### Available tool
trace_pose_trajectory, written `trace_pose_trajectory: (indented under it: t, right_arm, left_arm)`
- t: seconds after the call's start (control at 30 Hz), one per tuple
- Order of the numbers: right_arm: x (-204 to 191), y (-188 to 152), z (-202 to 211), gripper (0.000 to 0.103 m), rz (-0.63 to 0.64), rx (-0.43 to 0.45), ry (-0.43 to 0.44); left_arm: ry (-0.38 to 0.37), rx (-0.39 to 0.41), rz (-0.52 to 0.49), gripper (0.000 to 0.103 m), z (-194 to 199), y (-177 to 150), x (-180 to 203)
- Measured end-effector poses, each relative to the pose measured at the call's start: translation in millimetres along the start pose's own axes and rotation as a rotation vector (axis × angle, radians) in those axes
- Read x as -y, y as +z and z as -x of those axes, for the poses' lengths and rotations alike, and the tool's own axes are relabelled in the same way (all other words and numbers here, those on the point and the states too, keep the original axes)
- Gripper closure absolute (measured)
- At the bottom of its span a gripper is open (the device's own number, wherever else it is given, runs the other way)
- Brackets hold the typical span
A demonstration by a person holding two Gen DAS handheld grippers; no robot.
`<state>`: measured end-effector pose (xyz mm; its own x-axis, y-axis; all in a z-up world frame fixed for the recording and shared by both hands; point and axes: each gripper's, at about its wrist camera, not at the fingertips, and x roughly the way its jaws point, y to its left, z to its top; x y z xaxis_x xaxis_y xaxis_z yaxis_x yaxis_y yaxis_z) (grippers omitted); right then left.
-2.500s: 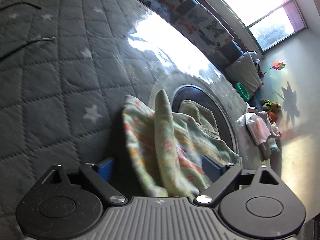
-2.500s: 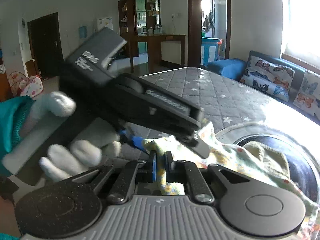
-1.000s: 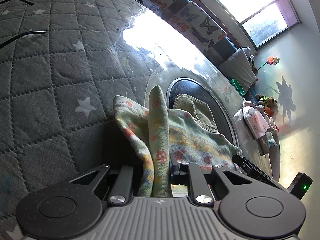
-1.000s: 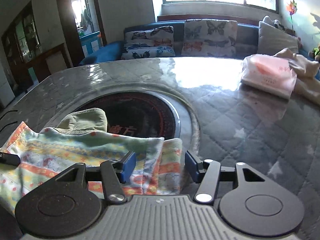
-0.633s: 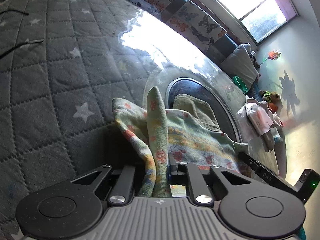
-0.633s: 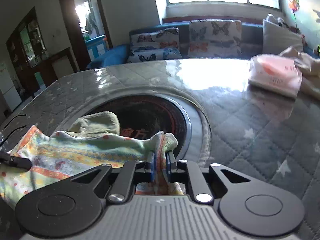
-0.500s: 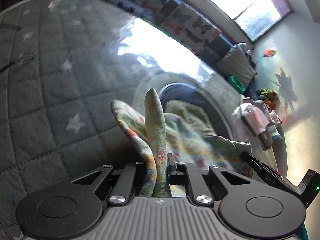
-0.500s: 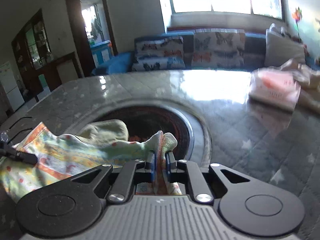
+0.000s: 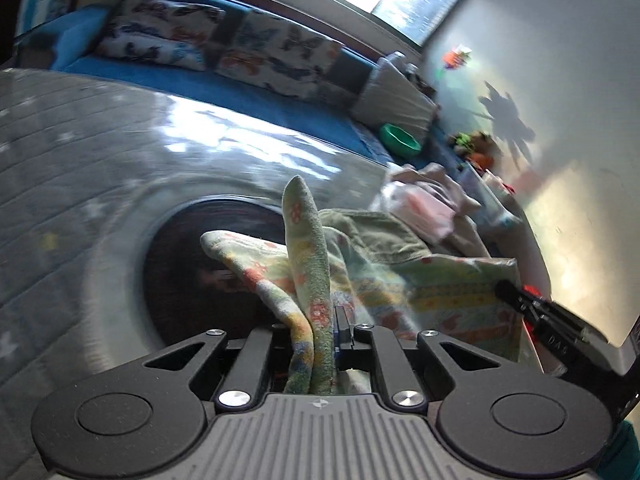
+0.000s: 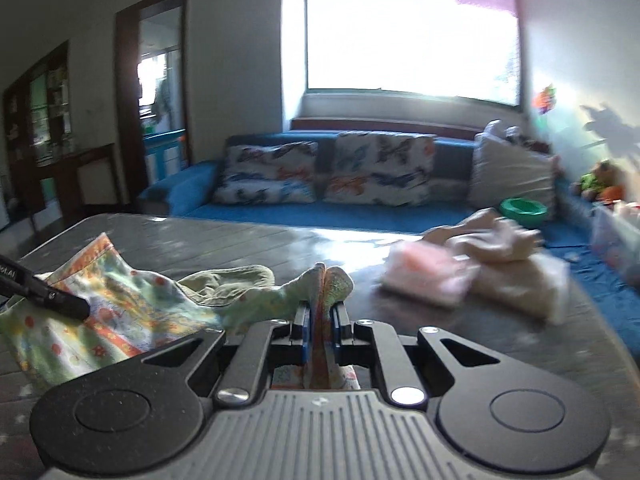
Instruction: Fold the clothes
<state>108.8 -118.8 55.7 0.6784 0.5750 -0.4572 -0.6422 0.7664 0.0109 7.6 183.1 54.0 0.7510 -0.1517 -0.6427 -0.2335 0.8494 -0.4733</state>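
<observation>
A small pale green garment [image 9: 440,288] printed with orange and yellow flowers, olive on its inside, hangs stretched between my two grippers above the table. My left gripper [image 9: 316,324] is shut on a bunched fold of one edge. My right gripper [image 10: 320,312] is shut on a fold at the opposite side. In the right wrist view the garment [image 10: 120,312] sags to the left, where the left gripper's black tip [image 10: 72,304] pinches it. The right gripper's tip [image 9: 516,296] shows at the far right of the left wrist view.
The table [image 9: 80,184] has a grey quilted star cover under a shiny sheet, with a round dark inset [image 9: 180,264] beneath the garment. Folded pink and cream clothes [image 10: 432,280] lie at the far right. Behind is a blue sofa [image 10: 280,212] with butterfly cushions and a green bowl [image 10: 522,208].
The right gripper closed on the garment's edge. Both grippers then rose with the garment, lifting it off the table, and both views tipped up toward the sofa and window.
</observation>
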Motion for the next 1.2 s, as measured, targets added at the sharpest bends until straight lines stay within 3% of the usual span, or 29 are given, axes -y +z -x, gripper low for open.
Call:
trace_pose_trajectory:
  t: [0.37,0.6,0.73,0.87,1.03,1.13,1.2]
  right_arm:
    - [86.8,0.7,30.2,0.094,0.007,0.013,-0.214]
    - [130.7,-21.9,28.4,0.094,-0.028,-0.023,-0.297]
    - [147.1,-44.2,14.0,0.094,-0.07,-0.076,-0.315]
    - [157.4,-64.5,-1.6,0.093,-0.089,-0.127,-0.328]
    - [163.6,-83.4,-12.3,0.092,-0.106,-0.171,-0.351]
    - [168.3,-87.7,-15.9,0.091,-0.106,-0.202,-0.351]
    - [169.8,-88.4,-16.3,0.079,-0.101,-0.206,-0.361]
  left_arm:
    - [-0.069,-0.055,-0.165,0.092,-79.7,5.6,93.8]
    - [-0.094,-0.087,-0.227,0.092,-124.4,-7.9,125.7]
    - [-0.073,-0.142,-0.244,0.091,-148.4,-21.3,127.2]
    - [-0.039,-0.196,-0.247,0.084,-162.7,-32.8,121.2]
    - [0.031,-0.177,-0.268,0.062,-159.0,-30.4,109.0]
    - [0.077,-0.159,-0.263,0.063,-153.0,-26.2,96.5]
    - [0.104,-0.137,-0.261,0.064,-148.4,-22.0,90.6]
